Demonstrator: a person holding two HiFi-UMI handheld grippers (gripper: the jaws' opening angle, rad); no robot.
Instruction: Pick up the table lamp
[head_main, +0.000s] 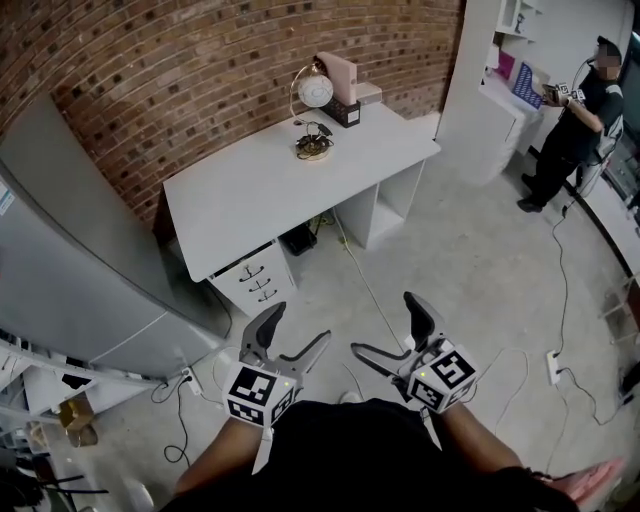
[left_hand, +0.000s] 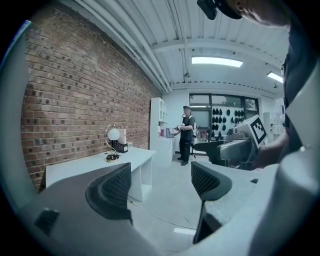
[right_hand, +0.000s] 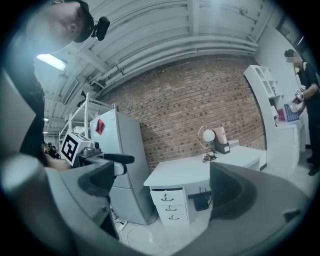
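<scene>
The table lamp (head_main: 316, 92) is standing at the far side of the white desk (head_main: 250, 195), at about 12 o'clock in the head view, near the brick wall (head_main: 200, 60). The left gripper (head_main: 299, 326) and the right gripper (head_main: 384, 324) are hovering at 6 o'clock, well apart from it, both with jaws spread and gripping nothing.

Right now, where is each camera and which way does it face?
Head view: on the head, steeply down; left gripper, right gripper, forearms show; desk ahead.
Left gripper view: on that gripper, facing the desk; own open fingers, right gripper beside.
Right gripper view: on that gripper, facing the desk; own open fingers, left gripper beside.
All three show the lamp on the desk.
</scene>
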